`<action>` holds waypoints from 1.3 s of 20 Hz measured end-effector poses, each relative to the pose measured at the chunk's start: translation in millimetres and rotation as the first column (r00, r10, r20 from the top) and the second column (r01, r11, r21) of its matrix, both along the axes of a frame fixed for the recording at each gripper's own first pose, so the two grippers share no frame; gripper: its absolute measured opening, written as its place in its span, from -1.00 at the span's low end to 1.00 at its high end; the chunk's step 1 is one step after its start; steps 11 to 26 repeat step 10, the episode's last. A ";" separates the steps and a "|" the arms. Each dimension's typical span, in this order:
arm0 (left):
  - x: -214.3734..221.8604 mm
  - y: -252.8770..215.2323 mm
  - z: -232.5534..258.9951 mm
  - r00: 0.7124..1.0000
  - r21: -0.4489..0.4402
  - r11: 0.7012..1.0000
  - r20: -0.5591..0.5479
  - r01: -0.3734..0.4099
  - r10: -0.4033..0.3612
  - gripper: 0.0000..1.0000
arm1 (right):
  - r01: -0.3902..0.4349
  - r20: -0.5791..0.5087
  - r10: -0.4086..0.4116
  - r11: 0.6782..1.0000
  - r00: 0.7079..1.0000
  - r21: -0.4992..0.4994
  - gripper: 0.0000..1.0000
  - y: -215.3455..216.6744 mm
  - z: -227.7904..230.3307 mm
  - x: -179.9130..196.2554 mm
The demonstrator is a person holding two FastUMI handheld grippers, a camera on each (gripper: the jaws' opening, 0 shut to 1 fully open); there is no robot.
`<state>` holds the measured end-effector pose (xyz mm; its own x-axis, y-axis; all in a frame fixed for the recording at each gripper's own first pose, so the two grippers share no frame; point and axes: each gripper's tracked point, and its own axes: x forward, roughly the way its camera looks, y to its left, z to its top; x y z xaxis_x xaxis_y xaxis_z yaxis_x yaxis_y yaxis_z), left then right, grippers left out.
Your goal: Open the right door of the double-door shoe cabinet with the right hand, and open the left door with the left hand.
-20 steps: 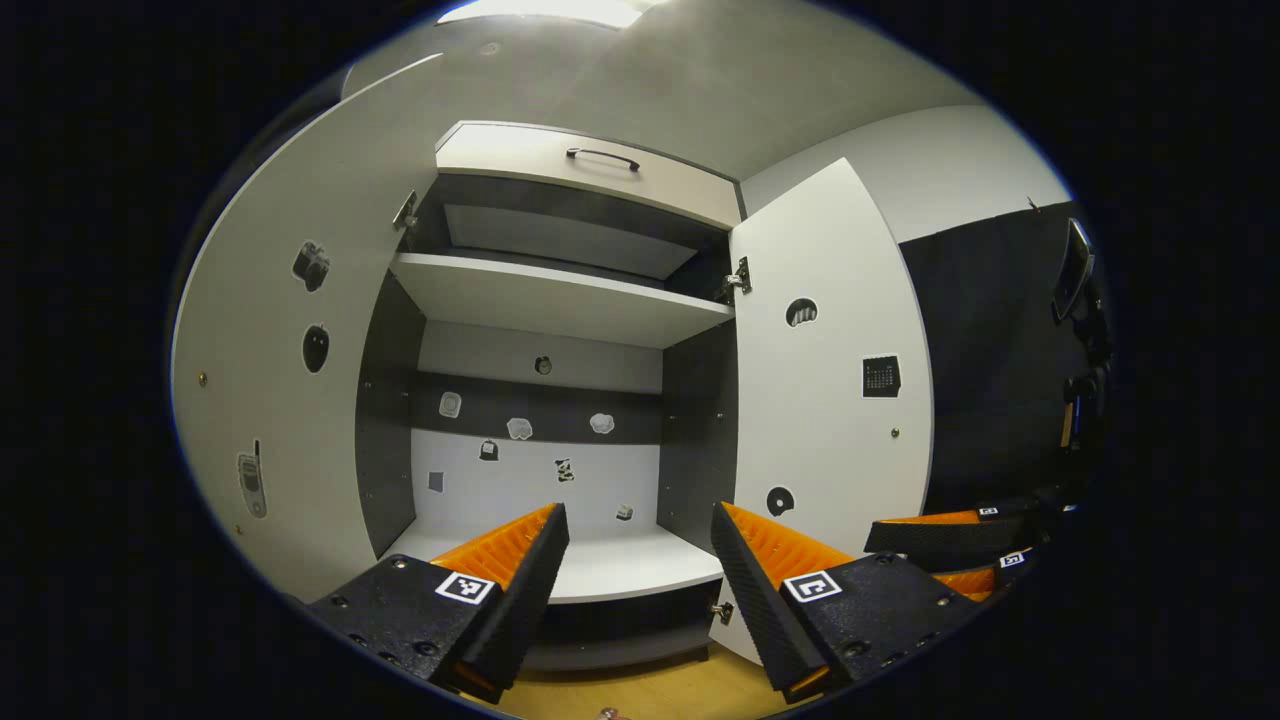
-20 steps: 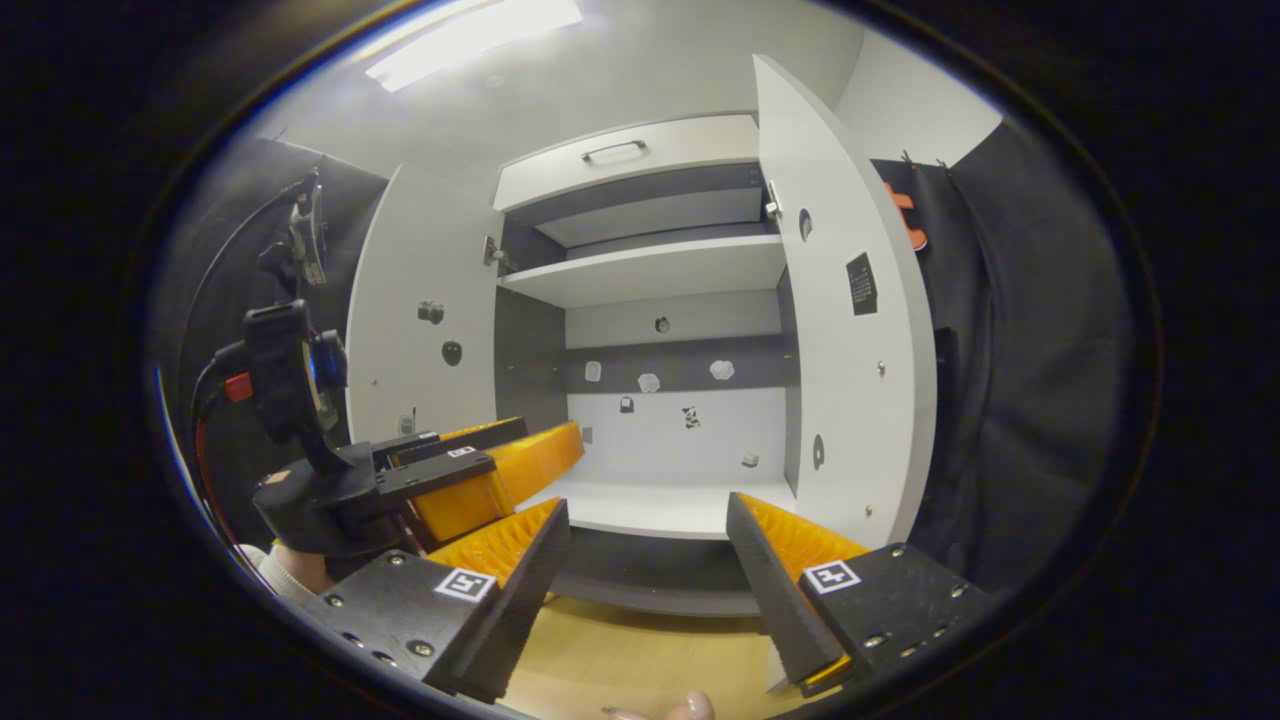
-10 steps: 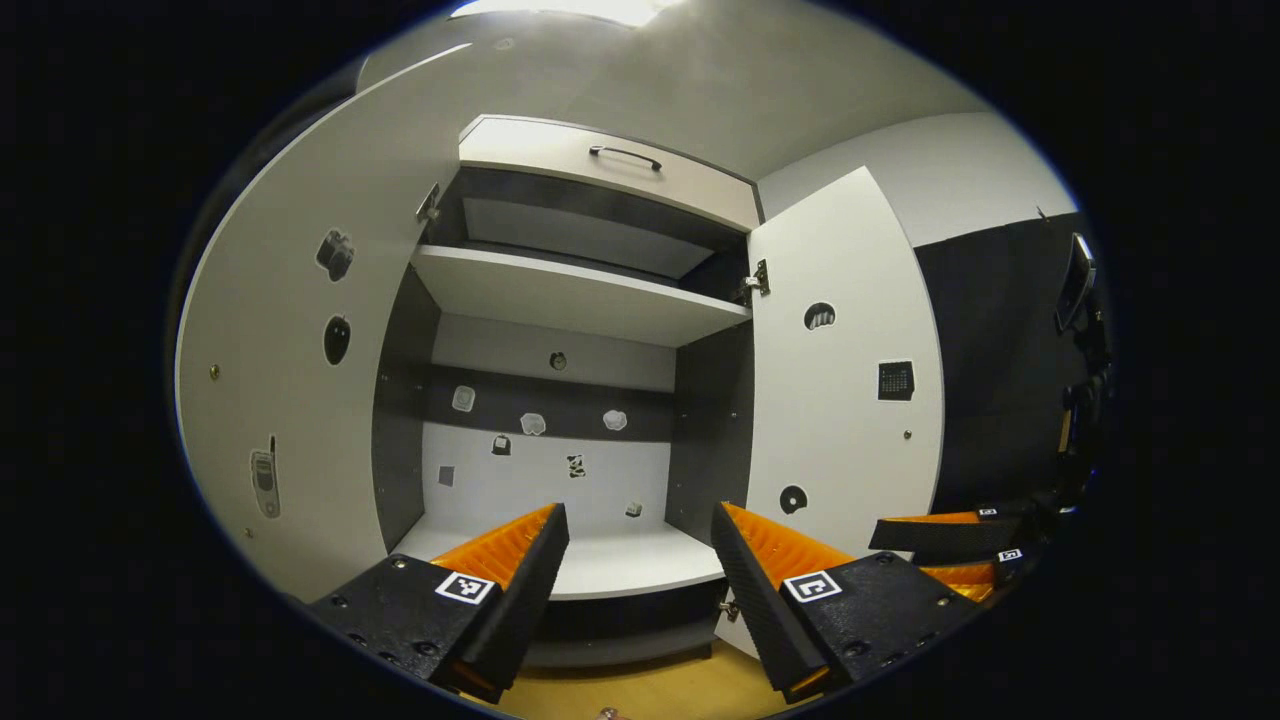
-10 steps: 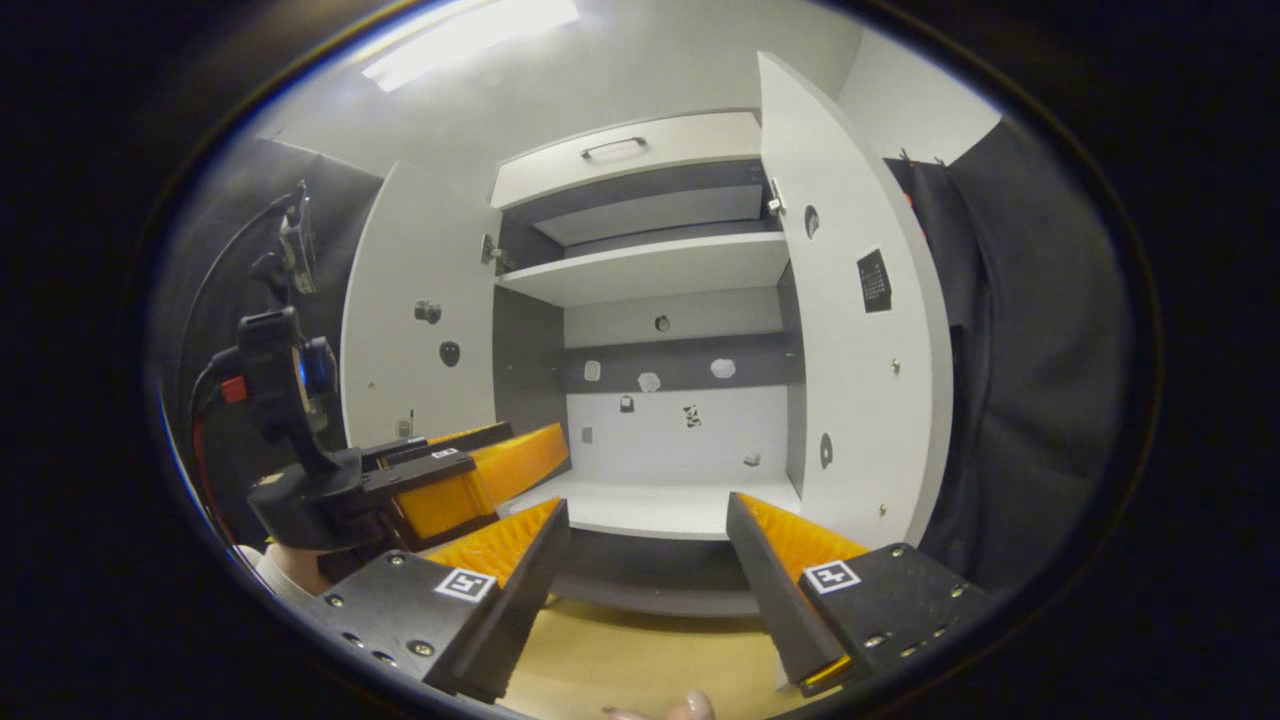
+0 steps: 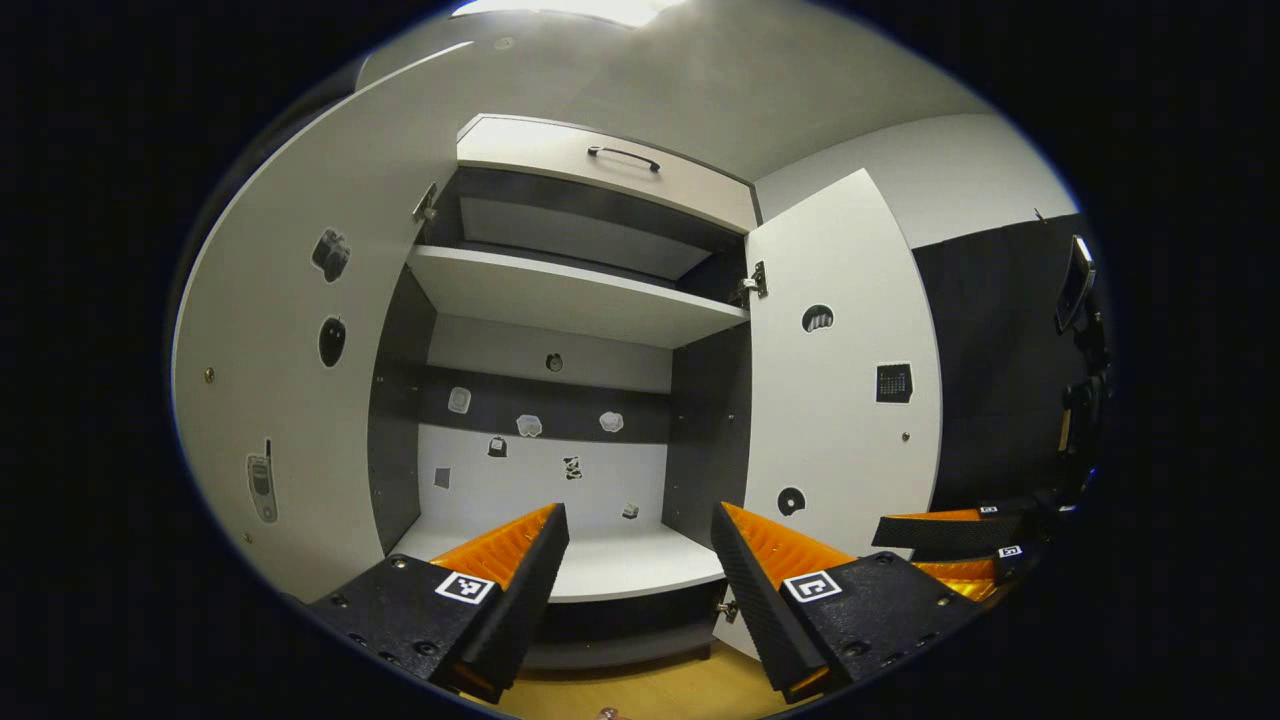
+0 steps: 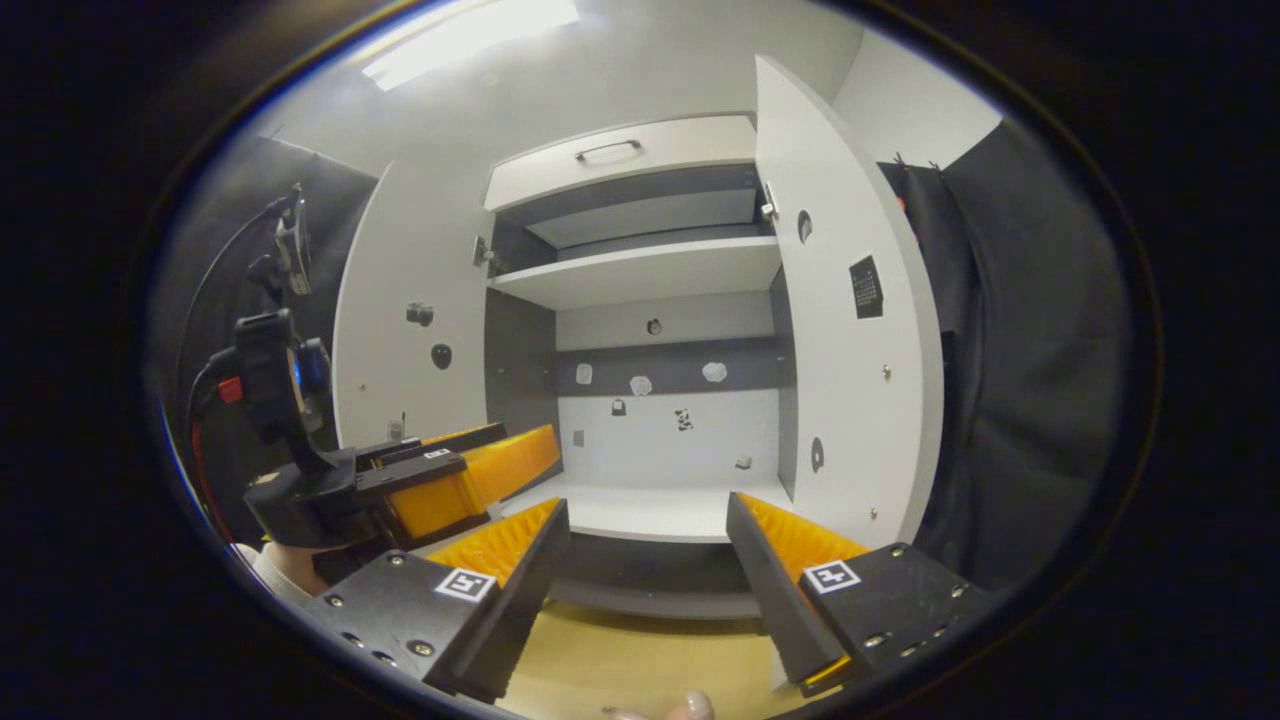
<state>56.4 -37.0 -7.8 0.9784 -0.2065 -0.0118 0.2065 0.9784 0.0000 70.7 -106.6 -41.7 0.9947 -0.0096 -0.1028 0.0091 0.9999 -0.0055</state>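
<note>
Both doors of shoe cabinet (image 5: 560,300) stand wide, left door (image 5: 290,370) & right door (image 6: 850,340), left tongs (image 5: 640,560) & right tongs (image 6: 648,555) spread & empty; risk: hinges rebound, door drifts shut, or tongs clip an edge.

We are looking past the tongs at a pale grey wall (image 5: 950,170) rising behind the furniture. A ceiling light (image 6: 470,30) is glowing high above the tongs. Black cloth (image 6: 1030,380) is hanging off to the right, and a light wooden floor (image 6: 640,660) is lying directly beneath the tongs.
</note>
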 end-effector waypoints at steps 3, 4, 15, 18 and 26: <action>-1.1 -1.7 -0.2 1.000 -0.002 1.000 0.000 0.002 -0.002 0.80 | -0.001 0.001 0.001 1.000 1.000 -0.003 0.92 0.5 0.5 -1.7; -1.3 -1.9 -0.5 1.000 -0.002 1.000 -0.001 0.002 -0.002 0.79 | -0.002 0.000 0.002 1.000 1.000 -0.004 0.92 0.5 0.6 -1.8; -3.3 1.0 1.1 1.000 -0.006 1.000 0.004 -0.007 0.007 0.80 | -0.005 0.001 0.005 1.000 1.000 -0.006 0.92 1.9 1.0 -3.2; -3.3 1.0 1.1 1.000 -0.006 1.000 0.004 -0.007 0.007 0.80 | -0.005 0.001 0.005 1.000 1.000 -0.006 0.92 1.9 1.0 -3.2; -3.3 1.0 1.1 1.000 -0.006 1.000 0.004 -0.007 0.007 0.80 | -0.005 0.001 0.005 1.000 1.000 -0.006 0.92 1.9 1.0 -3.2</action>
